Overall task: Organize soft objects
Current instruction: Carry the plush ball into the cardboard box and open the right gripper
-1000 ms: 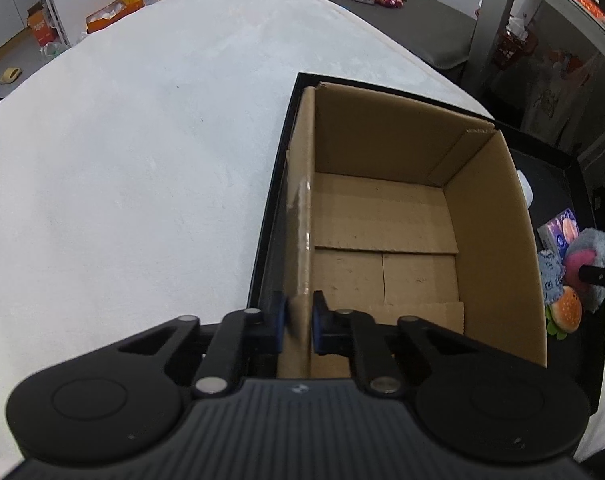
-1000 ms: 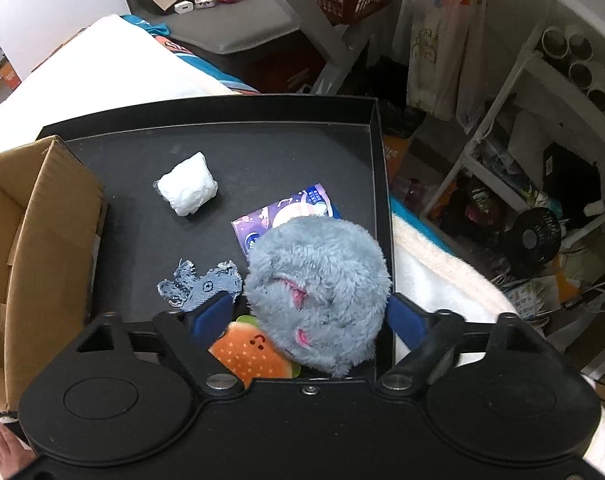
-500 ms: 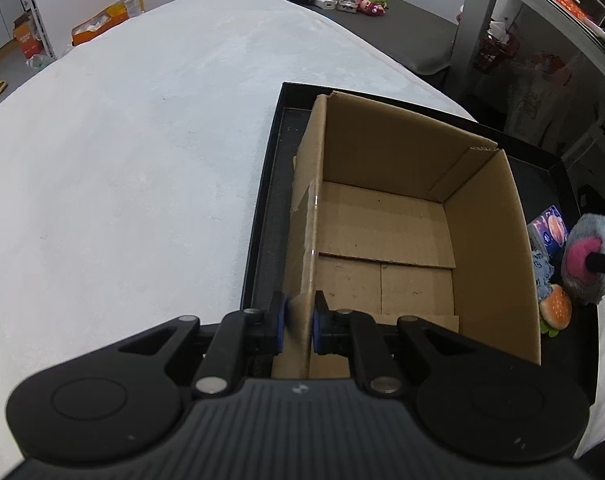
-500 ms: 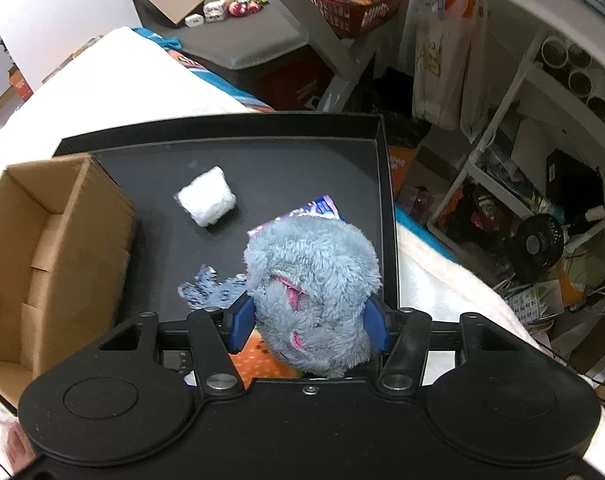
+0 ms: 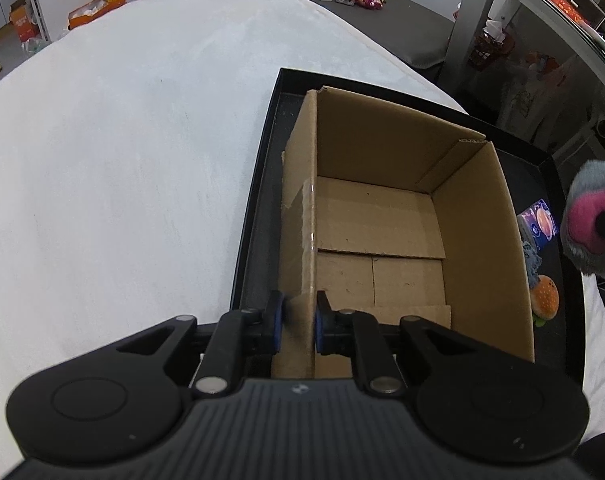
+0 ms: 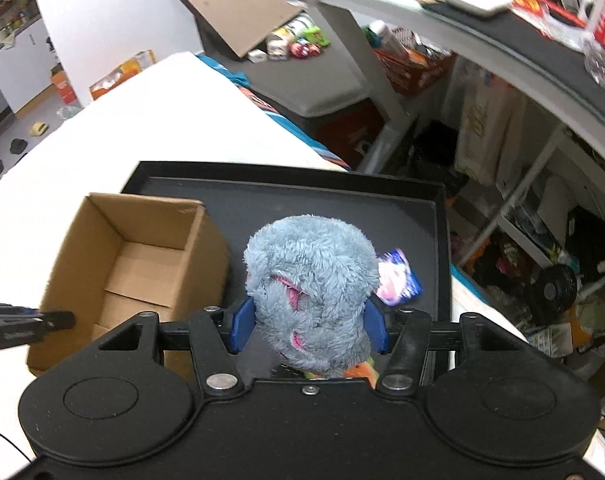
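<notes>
Progress is at its first item, judging by the cardboard box (image 5: 382,216): its floor is bare, nothing packed yet. Taking the box as the landmark, it stands on the black tray (image 6: 286,184), which lies on the white surface (image 5: 122,152). The left gripper (image 5: 296,322) pinches the box's near left wall, one pad outside and one inside, seemingly steadying it. The right gripper (image 6: 308,326) is pressed onto the grey plush toy (image 6: 310,276), holding it in the air to the right of the box and above the tray, not yet over the opening. Still lying on the tray right of the box are a burger plush (image 5: 544,300), a scrap of blue fabric (image 5: 530,254) and a purple packet (image 5: 540,222). So the plush has to go in, and those items probably follow.
</notes>
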The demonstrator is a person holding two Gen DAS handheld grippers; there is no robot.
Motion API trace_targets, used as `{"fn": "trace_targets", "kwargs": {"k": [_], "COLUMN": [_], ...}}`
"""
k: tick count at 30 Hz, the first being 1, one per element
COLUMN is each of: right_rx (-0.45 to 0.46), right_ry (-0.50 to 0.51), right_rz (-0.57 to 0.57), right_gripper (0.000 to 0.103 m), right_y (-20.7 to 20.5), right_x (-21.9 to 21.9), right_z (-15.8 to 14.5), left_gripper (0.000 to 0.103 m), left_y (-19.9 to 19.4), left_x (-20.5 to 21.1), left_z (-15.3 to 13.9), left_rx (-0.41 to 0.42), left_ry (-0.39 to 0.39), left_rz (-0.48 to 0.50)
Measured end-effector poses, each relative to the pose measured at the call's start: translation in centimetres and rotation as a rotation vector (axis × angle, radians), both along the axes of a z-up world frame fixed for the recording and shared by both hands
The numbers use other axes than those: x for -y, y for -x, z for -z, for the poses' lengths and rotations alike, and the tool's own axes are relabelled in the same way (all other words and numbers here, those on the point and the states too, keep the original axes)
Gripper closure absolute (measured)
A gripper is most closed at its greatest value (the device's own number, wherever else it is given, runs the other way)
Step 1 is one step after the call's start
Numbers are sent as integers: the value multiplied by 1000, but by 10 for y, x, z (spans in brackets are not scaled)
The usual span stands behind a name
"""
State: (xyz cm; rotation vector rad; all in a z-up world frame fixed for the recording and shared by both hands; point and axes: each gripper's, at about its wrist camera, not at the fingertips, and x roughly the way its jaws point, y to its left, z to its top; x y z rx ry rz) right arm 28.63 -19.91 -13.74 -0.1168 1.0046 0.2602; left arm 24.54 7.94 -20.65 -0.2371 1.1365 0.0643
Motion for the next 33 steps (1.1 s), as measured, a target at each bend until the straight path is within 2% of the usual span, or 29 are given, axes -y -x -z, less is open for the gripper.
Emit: {"fn": "trace_targets", "kwargs": {"k": [9, 15, 26, 33], "right_rx": [26, 26, 28, 6], "right_ry": [-9, -16, 13, -6], "right_rz": [-64, -108, -164, -213], "right_gripper": [49, 49, 49, 49], "right_y": [9, 13, 10, 5], "right_x": [-39, -67, -105, -122], "right_z": [-13, -10, -4, 1], "left_gripper": [89, 89, 90, 90], "left_y": [7, 11, 14, 13], "left_x": [-1, -4, -8, -6], "left_z": [-3, 3, 6, 7], "left_rx": [8, 2, 13, 19], "left_ry": [11, 41, 47, 48], "left_rz": [17, 8, -17, -21]}}
